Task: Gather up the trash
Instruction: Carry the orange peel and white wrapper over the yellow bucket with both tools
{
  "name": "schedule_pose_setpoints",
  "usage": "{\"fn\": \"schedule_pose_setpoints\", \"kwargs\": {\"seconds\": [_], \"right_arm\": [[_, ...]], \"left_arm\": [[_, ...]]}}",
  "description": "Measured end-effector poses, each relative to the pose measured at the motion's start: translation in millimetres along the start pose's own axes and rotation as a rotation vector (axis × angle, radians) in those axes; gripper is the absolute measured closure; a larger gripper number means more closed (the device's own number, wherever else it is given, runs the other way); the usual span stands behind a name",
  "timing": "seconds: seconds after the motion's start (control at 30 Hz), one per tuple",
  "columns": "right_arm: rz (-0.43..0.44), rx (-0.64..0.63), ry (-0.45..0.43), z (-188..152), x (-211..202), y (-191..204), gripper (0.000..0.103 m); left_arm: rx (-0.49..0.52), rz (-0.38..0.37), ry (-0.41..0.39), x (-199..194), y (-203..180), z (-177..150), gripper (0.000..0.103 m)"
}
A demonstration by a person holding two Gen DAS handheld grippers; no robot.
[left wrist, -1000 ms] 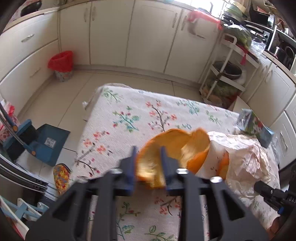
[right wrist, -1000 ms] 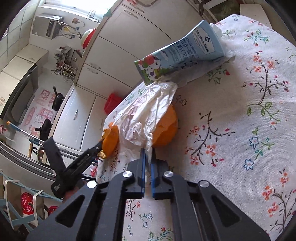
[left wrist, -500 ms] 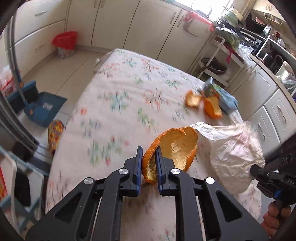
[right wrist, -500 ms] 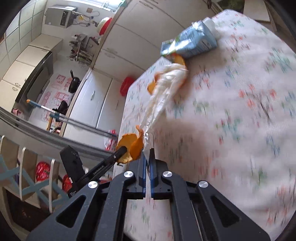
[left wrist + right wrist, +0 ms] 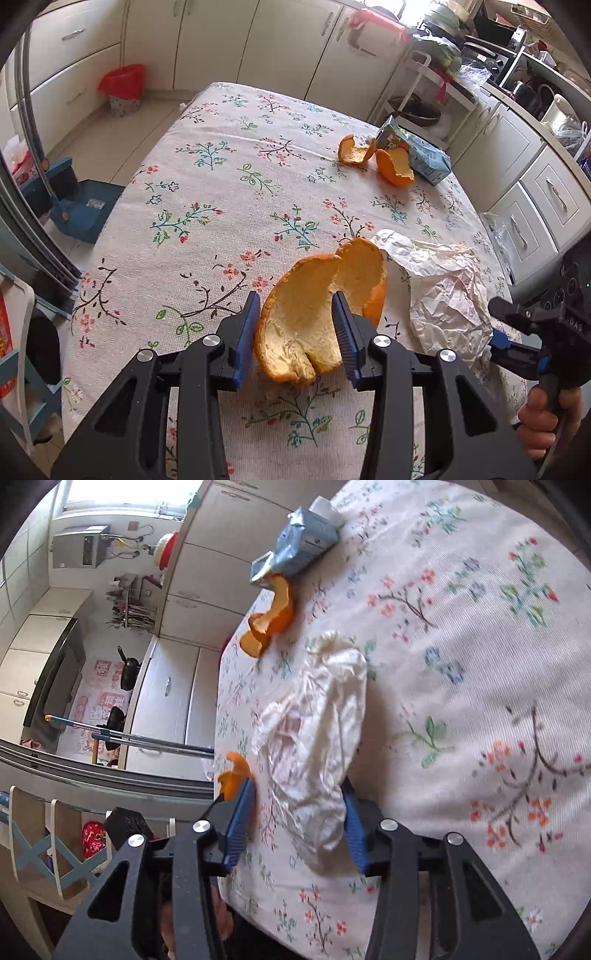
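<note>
1. A table covered by a flowered tablecloth (image 5: 221,177) fills most of both views; it serves as the landmark for everything below.
2. White kitchen cabinets (image 5: 288,48) are seen behind the table's far edge.
3. A blue dustpan (image 5: 79,218) is seen on the floor off the table's left side.
4. A red-lined trash bin (image 5: 123,88) is seen on the floor beyond the table's far left corner, against the cabinets.
5. The left gripper (image 5: 299,332) is held low over the near end of the table. Its jaws are spread apart, one on each side of a large orange peel; whether the blue pads touch the peel cannot be told.
6. The right gripper (image 5: 299,823) is held over the table's near right part. Its jaws are also spread wide, with a crumpled paper lying between them, not pinched.
7. The crumpled white paper (image 5: 447,295) is laid on the cloth near the table's near right corner, just beside the large peel.
8. The large orange peel (image 5: 317,314) is seen with its pale inner side up, at the near middle of the table.
9. A blue-green drink carton (image 5: 413,155) is laid on its side near the table's far right edge.
10. Two smaller orange peels (image 5: 373,158) are seen against the carton, on the far right part of the table.
</note>
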State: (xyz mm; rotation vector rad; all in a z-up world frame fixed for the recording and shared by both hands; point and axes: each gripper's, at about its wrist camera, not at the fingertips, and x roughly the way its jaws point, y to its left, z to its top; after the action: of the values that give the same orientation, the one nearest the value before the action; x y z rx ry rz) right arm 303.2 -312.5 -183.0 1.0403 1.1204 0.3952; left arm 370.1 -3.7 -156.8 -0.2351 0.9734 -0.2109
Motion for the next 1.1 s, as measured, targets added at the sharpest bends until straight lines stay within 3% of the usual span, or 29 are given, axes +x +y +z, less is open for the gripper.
{"fn": "schedule_pose_setpoints", "kwargs": {"seconds": [0.07, 0.13, 0.17, 0.27, 0.47, 0.6, 1.1], "right_arm": [[0.018, -0.005, -0.028, 4.9, 5.2, 2.3, 0.058], [0.008, -0.013, -0.035, 8.4, 14.1, 3.1, 0.072], [-0.003, -0.016, -0.032, 8.4, 18.2, 2.5, 0.088], [-0.016, -0.039, -0.037, 3.7, 16.1, 1.4, 0.097], [-0.015, -0.213, -0.134, -11.6, -18.4, 36.3, 0.097], [-0.025, -0.321, -0.180, -39.5, -37.4, 55.7, 0.097], [-0.107, -0.605, -0.135, -168.6, -69.8, 76.6, 0.097]], "left_arm": [[-0.003, -0.002, 0.000, 2.8, 1.2, -0.8, 0.069], [-0.008, -0.011, 0.003, 3.9, 3.0, -2.7, 0.089], [-0.011, -0.018, 0.004, 3.9, 4.0, -4.4, 0.091], [-0.015, -0.018, -0.014, -3.5, 4.1, -10.3, 0.093], [-0.123, -0.063, -0.078, -37.2, 14.3, -31.2, 0.094], [-0.167, -0.092, -0.087, -56.2, 20.1, -55.9, 0.094], [-0.116, -0.132, -0.119, -125.9, 23.9, -115.5, 0.094]]}}
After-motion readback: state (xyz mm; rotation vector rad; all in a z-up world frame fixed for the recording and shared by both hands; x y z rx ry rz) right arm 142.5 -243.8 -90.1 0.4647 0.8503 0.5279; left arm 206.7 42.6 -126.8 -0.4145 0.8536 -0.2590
